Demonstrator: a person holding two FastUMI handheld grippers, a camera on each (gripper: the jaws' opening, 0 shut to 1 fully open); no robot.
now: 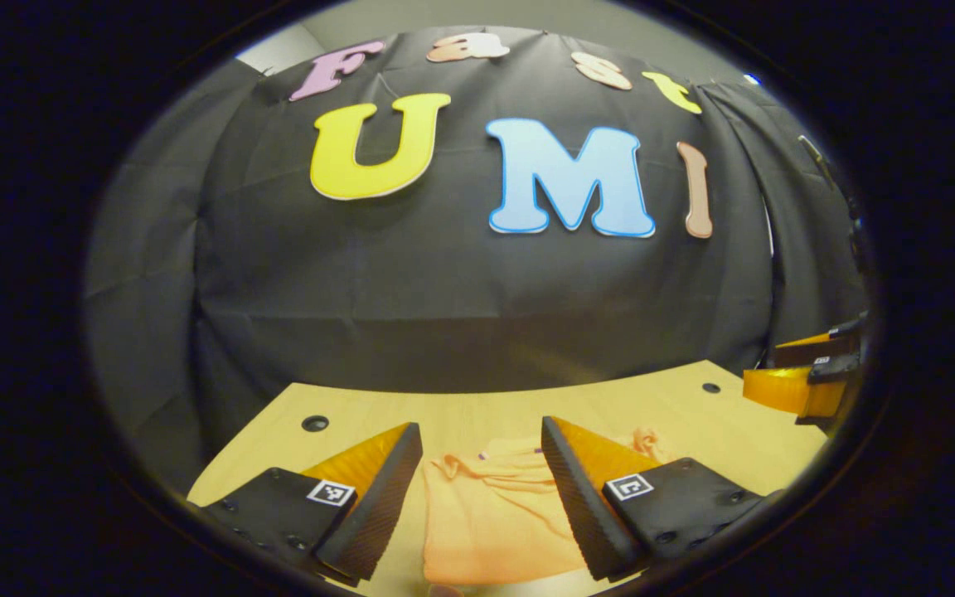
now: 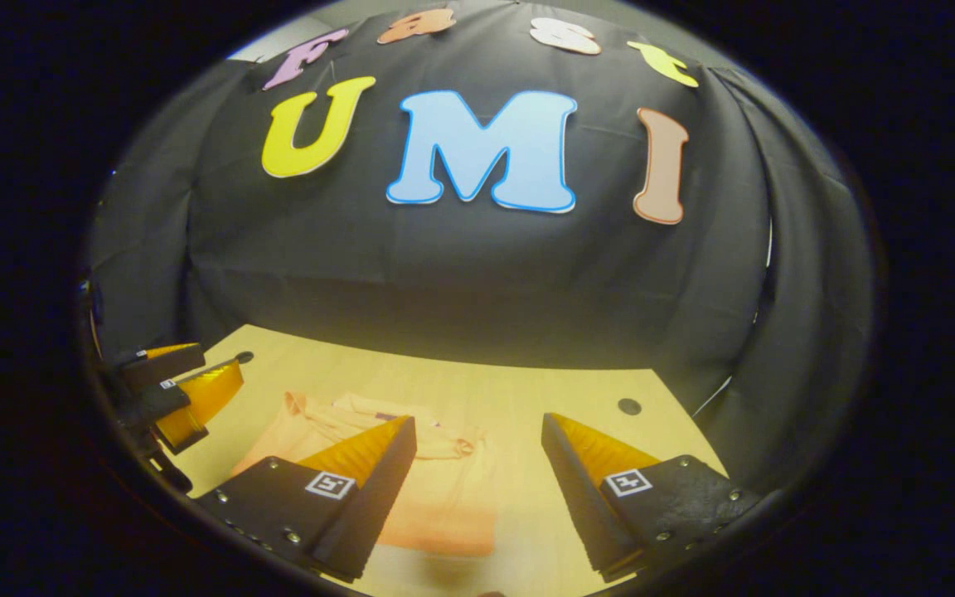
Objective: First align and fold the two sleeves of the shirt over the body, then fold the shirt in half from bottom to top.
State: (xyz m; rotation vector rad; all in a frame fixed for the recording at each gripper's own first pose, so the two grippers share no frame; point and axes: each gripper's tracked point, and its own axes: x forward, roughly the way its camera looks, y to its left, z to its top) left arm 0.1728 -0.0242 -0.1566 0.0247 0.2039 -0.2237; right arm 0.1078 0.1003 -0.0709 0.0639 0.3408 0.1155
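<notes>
A peach-orange shirt (image 1: 490, 518) lies folded into a compact rectangle on the wooden table (image 1: 461, 410), collar end toward the back wall. In the left gripper view my left gripper (image 1: 482, 497) hovers above it, open, nothing between the fingers. The right gripper (image 1: 805, 381) shows at the right edge of that view. In the right gripper view the same shirt (image 2: 448, 497) lies low and left of centre, and my right gripper (image 2: 477, 489) stands open over its right part and the bare wood. The left gripper (image 2: 183, 394) appears at the far left there.
The light wooden table (image 2: 560, 398) ends at the black cloth wall behind. Small dark holes mark its back corners (image 1: 315, 423) (image 1: 710, 387) (image 2: 629, 406). Bare wood lies to the right of the shirt in the right gripper view.
</notes>
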